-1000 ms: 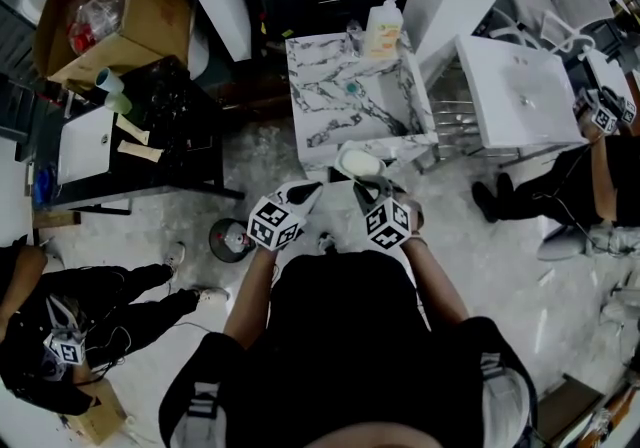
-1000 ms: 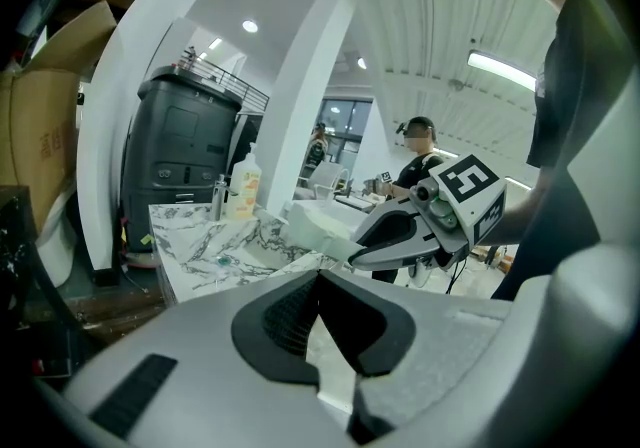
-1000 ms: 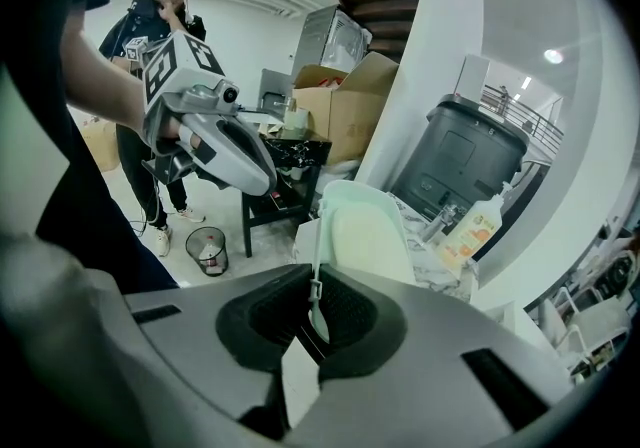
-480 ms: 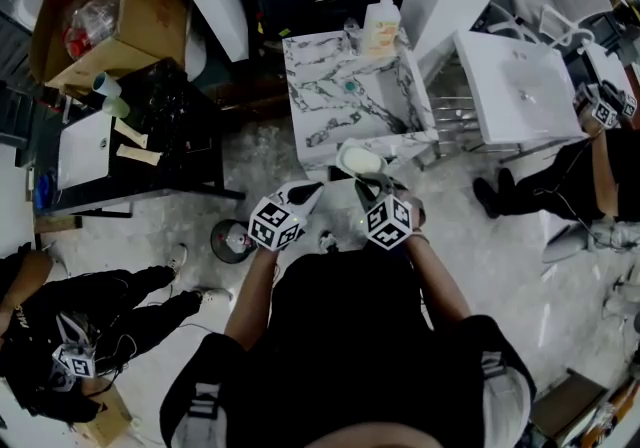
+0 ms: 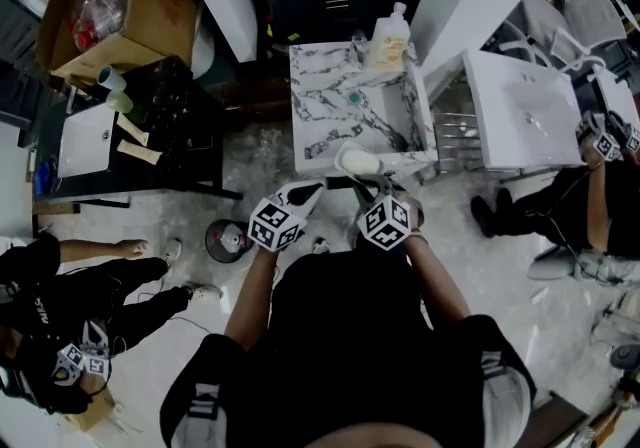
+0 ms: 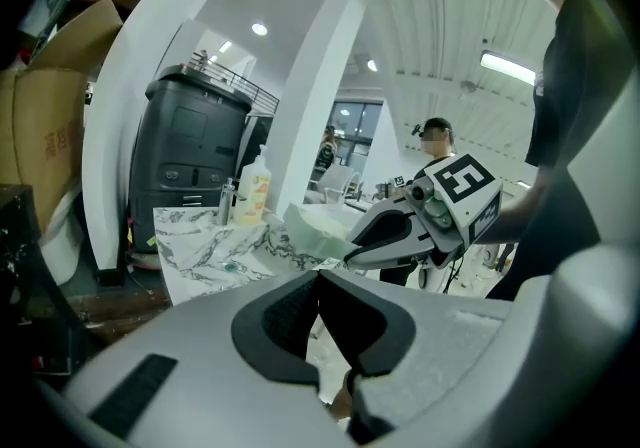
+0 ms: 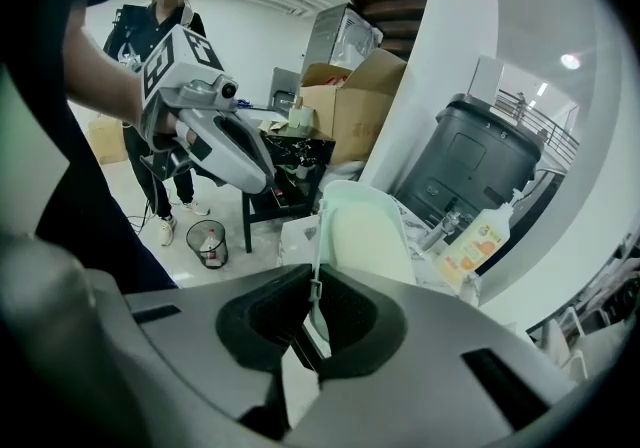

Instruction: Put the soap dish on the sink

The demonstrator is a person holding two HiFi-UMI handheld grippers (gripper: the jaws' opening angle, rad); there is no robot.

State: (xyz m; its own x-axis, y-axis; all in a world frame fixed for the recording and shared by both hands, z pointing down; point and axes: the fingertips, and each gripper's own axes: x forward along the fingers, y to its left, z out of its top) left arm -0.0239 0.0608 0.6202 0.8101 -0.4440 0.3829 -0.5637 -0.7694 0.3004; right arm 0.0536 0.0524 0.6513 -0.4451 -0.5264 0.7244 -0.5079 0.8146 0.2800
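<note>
The soap dish (image 5: 357,162) is a pale green oval tray, held up on edge just before the front rim of the marble sink (image 5: 330,101). My right gripper (image 5: 363,183) is shut on its near rim. In the right gripper view the dish (image 7: 365,231) rises from between the jaws. My left gripper (image 5: 313,192) hovers beside it to the left, shut and holding nothing. The left gripper view shows the dish (image 6: 318,227), the right gripper (image 6: 352,258) and the sink (image 6: 210,246) beyond.
A soap bottle (image 5: 391,36) and faucet (image 5: 358,42) stand at the sink's back. A white basin (image 5: 520,106) is to the right, a black table (image 5: 175,126) and cardboard box (image 5: 130,6) to the left. A small bin (image 5: 224,237) sits on the floor. People crouch at both sides.
Both grippers and the dish hold nearly the same place at the sink's front rim. The person at the lower left has shifted on the floor.
</note>
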